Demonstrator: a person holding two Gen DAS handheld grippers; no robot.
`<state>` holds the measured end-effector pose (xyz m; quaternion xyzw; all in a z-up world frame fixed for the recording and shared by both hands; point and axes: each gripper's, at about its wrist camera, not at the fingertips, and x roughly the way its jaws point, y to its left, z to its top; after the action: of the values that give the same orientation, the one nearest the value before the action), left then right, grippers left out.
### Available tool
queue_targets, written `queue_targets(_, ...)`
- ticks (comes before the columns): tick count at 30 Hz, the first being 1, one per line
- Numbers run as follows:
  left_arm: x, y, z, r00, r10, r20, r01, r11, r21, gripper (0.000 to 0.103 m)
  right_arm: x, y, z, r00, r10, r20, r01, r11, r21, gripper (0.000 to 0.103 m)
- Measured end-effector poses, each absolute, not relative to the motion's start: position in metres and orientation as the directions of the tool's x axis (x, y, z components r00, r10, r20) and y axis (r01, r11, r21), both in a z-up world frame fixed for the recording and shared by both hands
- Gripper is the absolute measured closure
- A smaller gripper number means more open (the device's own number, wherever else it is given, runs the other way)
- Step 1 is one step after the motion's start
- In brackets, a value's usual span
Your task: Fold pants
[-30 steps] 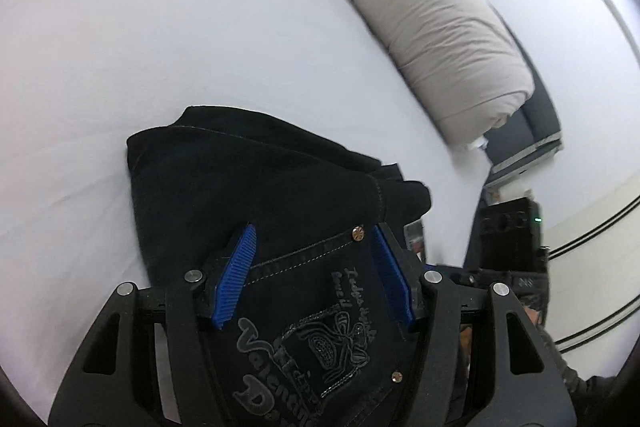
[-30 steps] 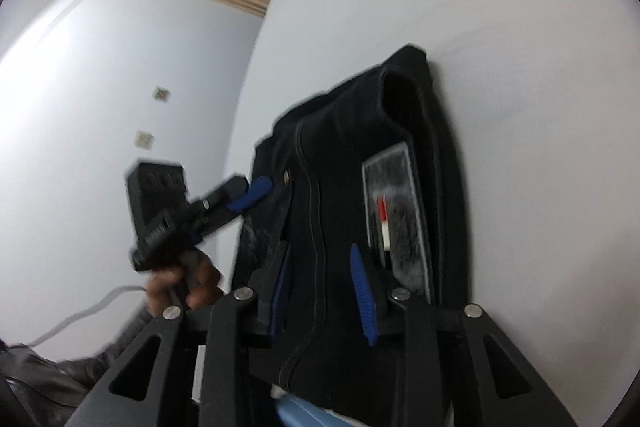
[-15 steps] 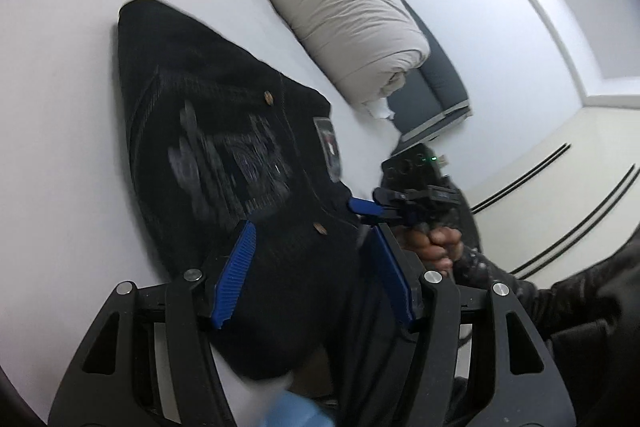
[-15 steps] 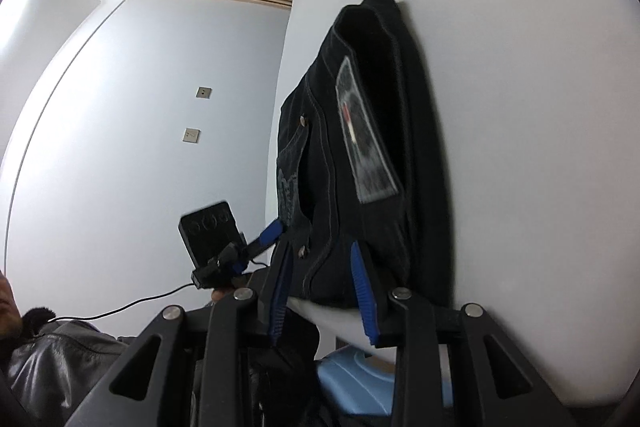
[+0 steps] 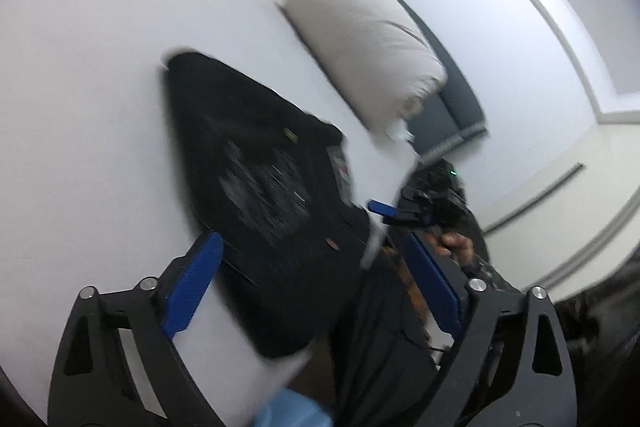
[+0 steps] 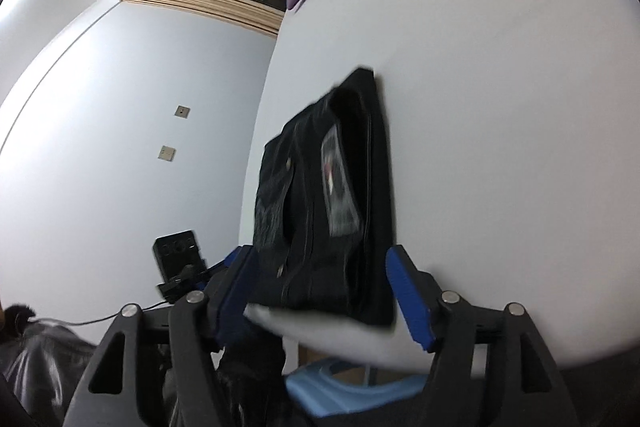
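Left gripper (image 5: 312, 283) sits at the bottom of the left wrist view, angled down toward the white bed (image 5: 80, 67); its jaws are opening, and its blue pads (image 5: 192, 283) stand clear of the folded black pants (image 5: 256, 179), which lie in the centre of the frame near the bed's lower edge. Farther right, a rolled beige duvet (image 5: 360, 39) lies on the bed. Right gripper (image 6: 320, 291), at the bottom of the right wrist view, is also tilted down with jaws opening; the pants' near edge shows between its pads without touching them. A hand (image 5: 454, 243) holding this gripper shows at centre right of the left wrist view.
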<state>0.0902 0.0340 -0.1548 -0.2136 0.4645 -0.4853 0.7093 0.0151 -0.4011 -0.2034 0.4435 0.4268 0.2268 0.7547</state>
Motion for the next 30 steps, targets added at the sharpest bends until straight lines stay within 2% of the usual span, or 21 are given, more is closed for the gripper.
queue_targets(5, 0.13, 0.014, -0.181, 0.102, -0.818, -0.566, 0.388, 0.557, -0.734, 0.01, 0.069, -0.395, -0.227, 0.477, 0.701, -0.531, 0.11, 0.551, 0.827, 0.034)
queue_targets(7, 0.136, 0.004, -0.187, 0.088, -0.805, -0.587, 0.381, 0.572, -0.727, 0.01, 0.081, -0.393, -0.234, 0.461, 0.708, -0.535, 0.121, 0.547, 0.828, 0.04)
queue_targets(11, 0.145, -0.019, -0.191, 0.061, -0.778, -0.626, 0.389, 0.596, -0.703, 0.012, 0.098, -0.38, -0.234, 0.43, 0.718, -0.548, 0.108, 0.561, 0.821, 0.042)
queue_targets(14, 0.154, -0.037, -0.192, 0.041, -0.74, -0.672, 0.384, 0.632, -0.673, 0.038, 0.105, -0.373, -0.238, 0.414, 0.716, -0.562, 0.119, 0.569, 0.814, 0.057)
queue_targets(15, 0.155, -0.042, -0.195, 0.044, -0.728, -0.684, 0.379, 0.646, -0.663, 0.051, 0.102, -0.371, -0.238, 0.409, 0.715, -0.567, 0.124, 0.572, 0.81, 0.063)
queue_targets(16, 0.157, -0.043, -0.196, 0.044, -0.715, -0.697, 0.368, 0.66, -0.654, 0.059, 0.105, -0.368, -0.239, 0.408, 0.709, -0.575, 0.129, 0.579, 0.805, 0.07)
queue_targets(21, 0.162, -0.051, -0.195, 0.044, -0.712, -0.7, 0.349, 0.668, -0.657, 0.073, 0.104, -0.365, -0.226, 0.414, 0.658, -0.628, 0.125, 0.643, 0.756, 0.08)
queue_targets(24, 0.164, -0.051, -0.189, 0.053, -0.718, -0.694, 0.354, 0.663, -0.66, 0.079, 0.107, -0.352, -0.201, 0.43, 0.633, -0.644, 0.09, 0.68, 0.728, 0.082)
queue_targets(30, 0.196, -0.026, -0.147, 0.134, -0.729, -0.671, 0.389, 0.662, -0.641, 0.08, 0.144, -0.329, -0.157, 0.459, 0.627, -0.63, 0.006, 0.707, 0.707, 0.083)
